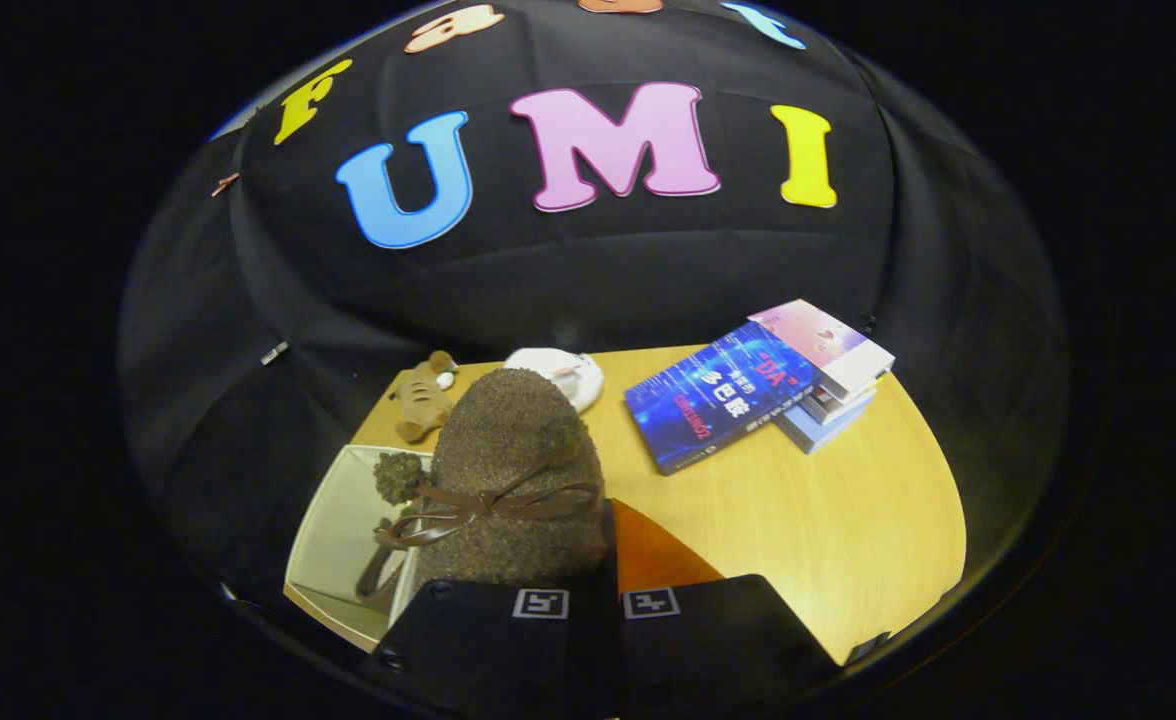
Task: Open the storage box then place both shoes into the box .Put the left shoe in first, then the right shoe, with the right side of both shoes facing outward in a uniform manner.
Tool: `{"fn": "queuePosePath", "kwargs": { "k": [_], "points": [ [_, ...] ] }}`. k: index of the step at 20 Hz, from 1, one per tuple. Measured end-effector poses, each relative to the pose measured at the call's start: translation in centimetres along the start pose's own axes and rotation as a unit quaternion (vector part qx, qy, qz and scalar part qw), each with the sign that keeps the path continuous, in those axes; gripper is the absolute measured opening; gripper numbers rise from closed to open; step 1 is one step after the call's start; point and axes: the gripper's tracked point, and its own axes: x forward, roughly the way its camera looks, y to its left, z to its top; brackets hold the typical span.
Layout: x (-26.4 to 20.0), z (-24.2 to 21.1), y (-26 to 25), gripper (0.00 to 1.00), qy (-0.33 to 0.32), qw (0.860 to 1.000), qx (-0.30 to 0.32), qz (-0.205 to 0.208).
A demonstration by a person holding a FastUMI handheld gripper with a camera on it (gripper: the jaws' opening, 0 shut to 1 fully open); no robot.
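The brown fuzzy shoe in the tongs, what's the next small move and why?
Probably lower the brown fuzzy shoe a little further toward the open white storage box. The tongs appear closed on its rear, and it hangs over the box, where another shoe's pompom and strap already show. Release only once it settles.

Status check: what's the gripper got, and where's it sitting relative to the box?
Gripper shut on brown fuzzy shoe. Shoe hangs above open white storage box; another shoe already inside. Nothing in the way.

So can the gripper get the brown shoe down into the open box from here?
Probably yes. The gripper seems shut on the brown shoe, which hangs over the open white box. One shoe already lies inside, but space beside it looks free.
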Motion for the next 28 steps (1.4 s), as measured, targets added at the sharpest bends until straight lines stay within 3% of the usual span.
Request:
{"fn": "queuePosePath", "kwargs": {
  "k": [4,11,17,22,28],
  "points": [
    [0.9,0.8,7.4,0.05,0.002,0.999,0.027,0.032],
    [3.8,-2.5,14.7,0.05,0.042,0.999,0.002,-0.003],
    [7.2,-8.7,17.1,0.05,0.103,0.994,-0.004,-0.036],
    [8.6,-11.5,15.3,0.07,0.131,0.986,-0.046,-0.096],
    [9.1,-13.7,15.9,0.19,0.156,0.979,-0.076,-0.108]
  ]
}}
